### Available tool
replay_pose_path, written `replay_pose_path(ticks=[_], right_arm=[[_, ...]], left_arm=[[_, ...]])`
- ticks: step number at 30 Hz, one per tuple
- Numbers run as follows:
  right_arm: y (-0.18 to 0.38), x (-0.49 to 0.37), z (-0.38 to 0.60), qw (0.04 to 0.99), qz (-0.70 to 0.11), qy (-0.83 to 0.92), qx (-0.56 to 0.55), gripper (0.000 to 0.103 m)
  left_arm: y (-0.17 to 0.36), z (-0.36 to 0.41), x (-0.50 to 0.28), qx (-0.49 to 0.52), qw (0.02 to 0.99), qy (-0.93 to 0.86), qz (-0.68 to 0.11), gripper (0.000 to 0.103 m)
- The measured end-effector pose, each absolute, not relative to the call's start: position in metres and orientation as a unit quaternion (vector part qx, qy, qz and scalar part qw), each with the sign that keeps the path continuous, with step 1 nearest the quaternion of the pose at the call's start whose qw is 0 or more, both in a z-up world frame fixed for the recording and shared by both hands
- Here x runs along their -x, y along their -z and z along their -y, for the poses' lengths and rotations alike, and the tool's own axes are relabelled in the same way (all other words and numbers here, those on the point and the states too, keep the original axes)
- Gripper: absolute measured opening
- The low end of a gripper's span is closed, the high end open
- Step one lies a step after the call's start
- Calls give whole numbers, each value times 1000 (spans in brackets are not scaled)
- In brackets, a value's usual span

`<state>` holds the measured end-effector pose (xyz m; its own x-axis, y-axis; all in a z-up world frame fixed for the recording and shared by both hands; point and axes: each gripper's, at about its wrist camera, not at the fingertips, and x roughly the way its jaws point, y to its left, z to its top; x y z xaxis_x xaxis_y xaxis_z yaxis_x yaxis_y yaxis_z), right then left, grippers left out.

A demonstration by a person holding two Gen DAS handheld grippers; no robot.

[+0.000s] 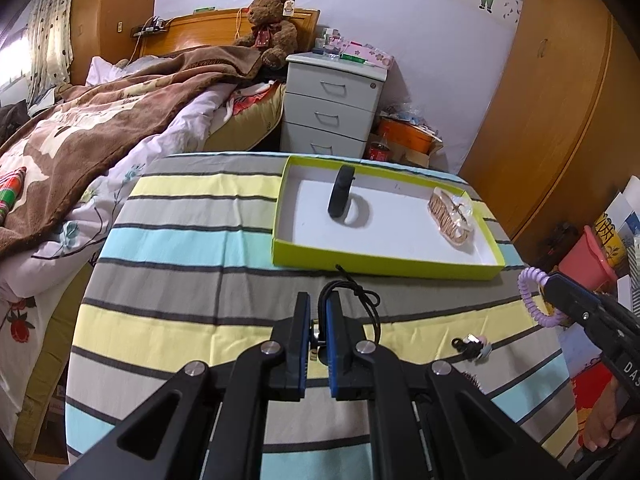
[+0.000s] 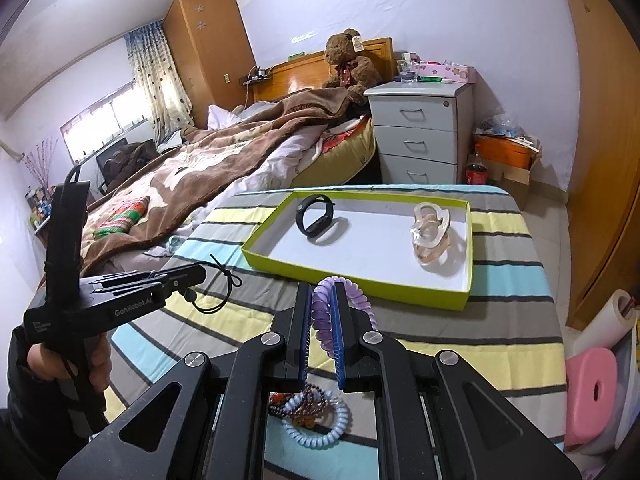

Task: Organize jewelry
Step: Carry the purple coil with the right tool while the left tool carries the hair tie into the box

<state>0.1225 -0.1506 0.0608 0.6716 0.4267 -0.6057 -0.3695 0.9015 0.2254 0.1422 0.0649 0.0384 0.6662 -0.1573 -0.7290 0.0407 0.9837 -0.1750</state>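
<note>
Looking along the left gripper (image 1: pixel 318 308), the fingers are closed narrow on a black cord (image 1: pixel 362 296), with its knotted loop hanging loose off the right side above the striped cloth (image 1: pixel 180 240). The risk here is that dangling loop: it could snag on the near wall of the green tray (image 1: pixel 384 266) as it goes over, or slip free, since the grip seems to catch only a thin strand. Inside the tray sit a black band (image 1: pixel 346 198), upright near the back, and a clear bracelet (image 1: pixel 452 216) at the right end, well apart. A small charm (image 1: pixel 474 346) lies on the cloth to the right, not yet sorted. At the right edge the right gripper carries a purple coil (image 1: pixel 530 296).

Switching to the right wrist view, the right gripper (image 2: pixel 320 312) is clamped narrow on the purple coil (image 2: pixel 326 316), which bulges out past the fingers. It is springy, so on release it may bounce or roll, perhaps into the clear bracelet (image 2: pixel 434 236) or out over the tray's (image 2: pixel 360 288) low wall. The black band (image 2: pixel 316 216) stands on edge and looks easy to knock over. The left gripper (image 2: pixel 192 274) hovers close on the left with the black cord (image 2: pixel 224 284) trailing; both tools heading for the tray together could tangle. Below the fingers, a pile of beads and a pale coil (image 2: pixel 316 420) wait on the cloth.
</note>
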Motion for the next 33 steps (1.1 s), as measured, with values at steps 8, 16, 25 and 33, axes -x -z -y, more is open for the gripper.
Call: replay_pose_path(ticks=[8, 16, 25, 33], right_arm=[[-67, -139, 154, 913, -340, -217, -50, 10], [-73, -161, 157, 910, -343, -223, -61, 10], [-74, -216, 160, 898, -361, -238, -84, 10], [-56, -272, 164, 881, -393, -243, -106, 10]], left_arm=[[-49, -59, -156, 73, 913, 63, -397, 8], [-59, -53, -175, 74, 915, 71, -391, 8], [-56, -50, -211, 78, 912, 71, -396, 8], [-40, -47, -242, 86, 905, 71, -410, 8]])
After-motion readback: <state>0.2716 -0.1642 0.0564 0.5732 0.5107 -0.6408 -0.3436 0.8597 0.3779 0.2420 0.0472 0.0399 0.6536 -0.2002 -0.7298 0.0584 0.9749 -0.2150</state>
